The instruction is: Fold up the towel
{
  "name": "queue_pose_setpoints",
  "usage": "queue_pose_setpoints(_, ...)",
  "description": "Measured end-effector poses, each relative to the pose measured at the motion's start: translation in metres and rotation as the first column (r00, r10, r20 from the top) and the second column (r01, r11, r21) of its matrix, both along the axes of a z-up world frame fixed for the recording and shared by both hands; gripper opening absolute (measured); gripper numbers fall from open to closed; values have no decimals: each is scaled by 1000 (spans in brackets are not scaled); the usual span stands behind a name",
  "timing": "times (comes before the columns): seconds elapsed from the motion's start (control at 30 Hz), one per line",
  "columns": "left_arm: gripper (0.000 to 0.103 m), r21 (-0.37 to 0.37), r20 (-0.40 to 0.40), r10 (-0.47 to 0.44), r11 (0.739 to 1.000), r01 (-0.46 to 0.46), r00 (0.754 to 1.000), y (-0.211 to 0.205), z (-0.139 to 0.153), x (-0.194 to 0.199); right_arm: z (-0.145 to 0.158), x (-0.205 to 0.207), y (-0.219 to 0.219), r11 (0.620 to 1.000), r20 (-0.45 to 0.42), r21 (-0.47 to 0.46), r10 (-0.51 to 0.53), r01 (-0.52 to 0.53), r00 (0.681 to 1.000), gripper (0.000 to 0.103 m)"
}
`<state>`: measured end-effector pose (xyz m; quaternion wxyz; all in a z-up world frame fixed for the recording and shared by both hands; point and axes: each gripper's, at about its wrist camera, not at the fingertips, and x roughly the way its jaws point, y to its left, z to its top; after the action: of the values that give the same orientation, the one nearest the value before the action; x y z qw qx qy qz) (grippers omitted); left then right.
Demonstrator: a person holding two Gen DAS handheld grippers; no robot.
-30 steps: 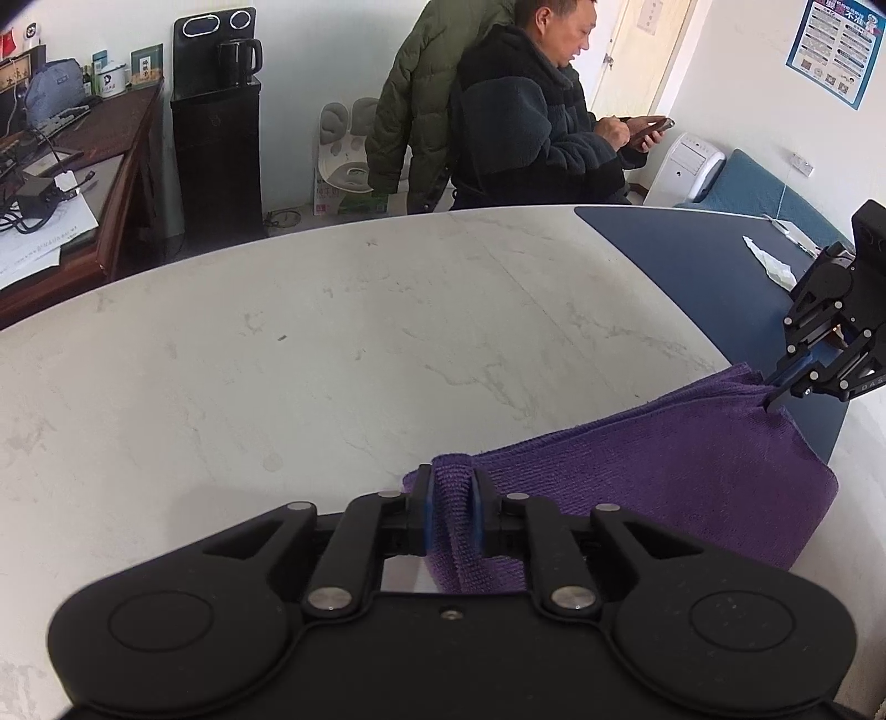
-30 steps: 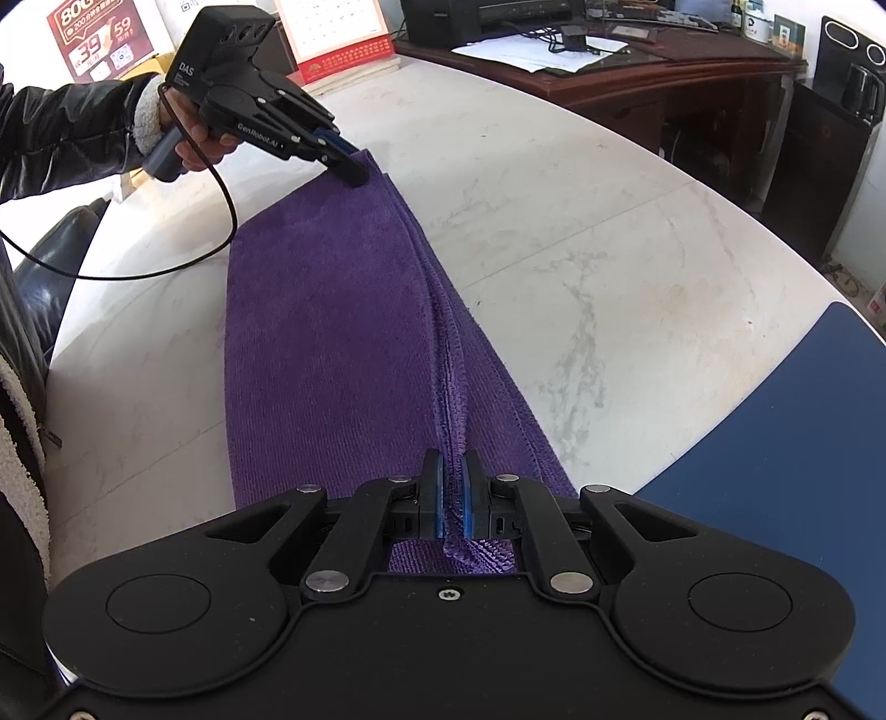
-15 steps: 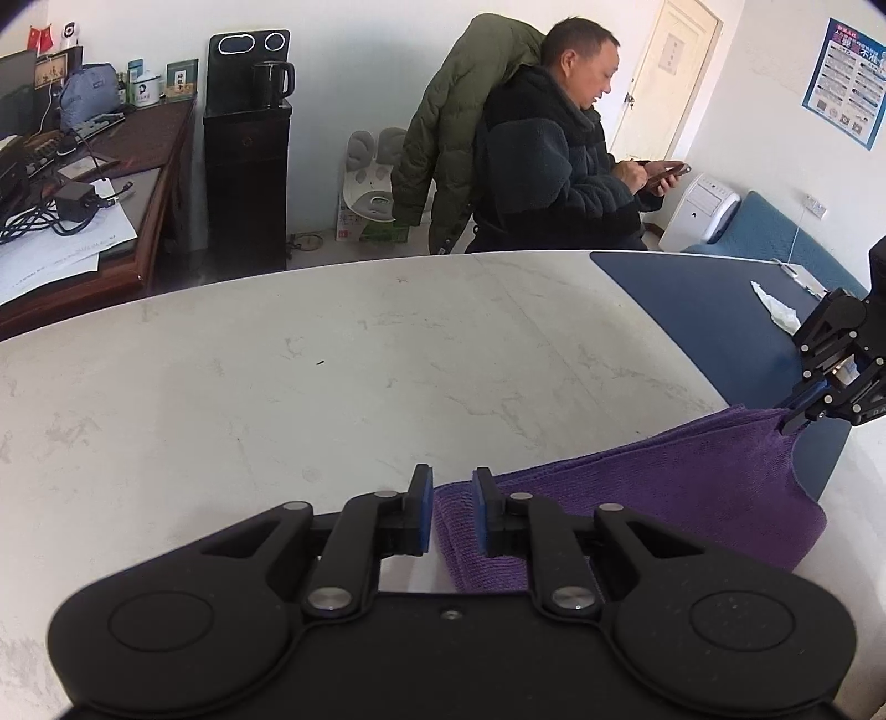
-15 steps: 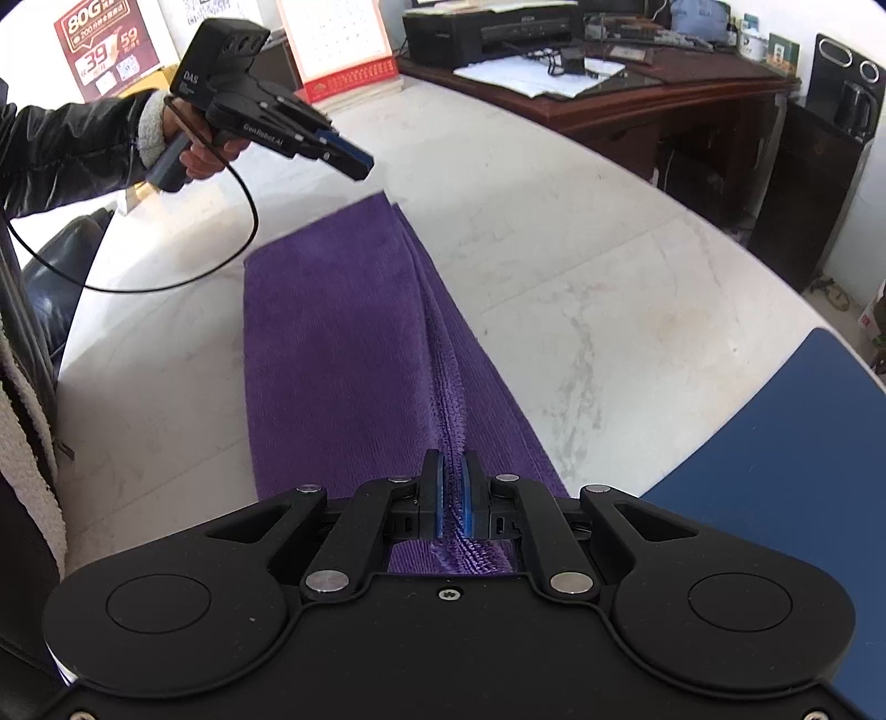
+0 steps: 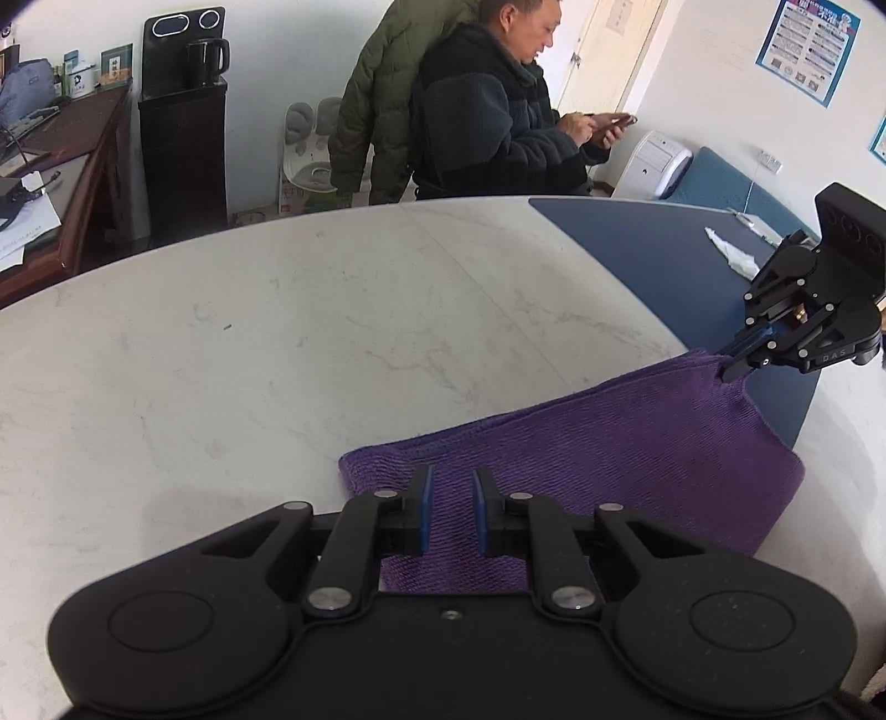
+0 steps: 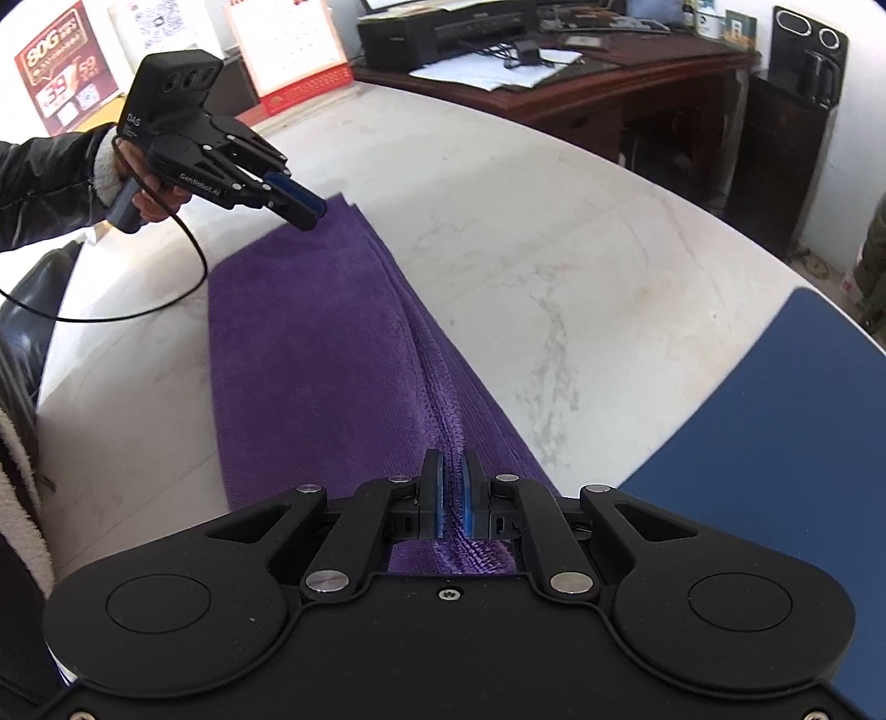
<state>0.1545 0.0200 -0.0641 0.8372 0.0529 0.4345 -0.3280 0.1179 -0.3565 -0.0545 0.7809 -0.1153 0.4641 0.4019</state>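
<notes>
I have the purple towel (image 6: 310,354) folded lengthwise on the marble table (image 5: 221,354). My right gripper (image 6: 453,493) is clenched on the towel's corner at six o'clock. My left gripper (image 5: 449,512), jaws parted, hovers above the far end at eleven o'clock, holding nothing. Next, I judge, I must re-grip that end for the crosswise fold.

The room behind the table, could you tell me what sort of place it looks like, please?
Probably an office: a wooden desk with a printer and papers, a kettle on a black stand, and a wall poster.
</notes>
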Motion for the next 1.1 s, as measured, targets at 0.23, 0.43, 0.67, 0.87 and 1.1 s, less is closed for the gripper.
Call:
queue_pose_setpoints(0.23, 14, 6, -5, 5, 1000, -5, 1000, 0, -9, 4, -9, 0, -10, 995, 21, 17, -95, 94, 995, 21)
queue_pose_setpoints(0.43, 14, 10, -6, 10, 1000, -10, 1000, 1, -8, 4, 2, -1, -36, 963, 92, 40, -270, 267, 958, 33)
queue_pose_setpoints(0.67, 14, 15, -6, 9, 1000, -9, 1000, -1, -7, 5, 23, -28, -6, 972, 137, 137, -210, 191, 968, 33)
queue_pose_setpoints(0.87, 14, 18, -1, 6, 1000, -6, 1000, -1, -7, 4, -19, -35, 21, 973, -7, 146, -180, 180, 984, 33)
queue_pose_setpoints(1.1, 14, 10, 12, 51, 999, -51, 999, 10, 1, -3, -20, -37, -14, 930, -7, 75, -361, 360, 933, 29)
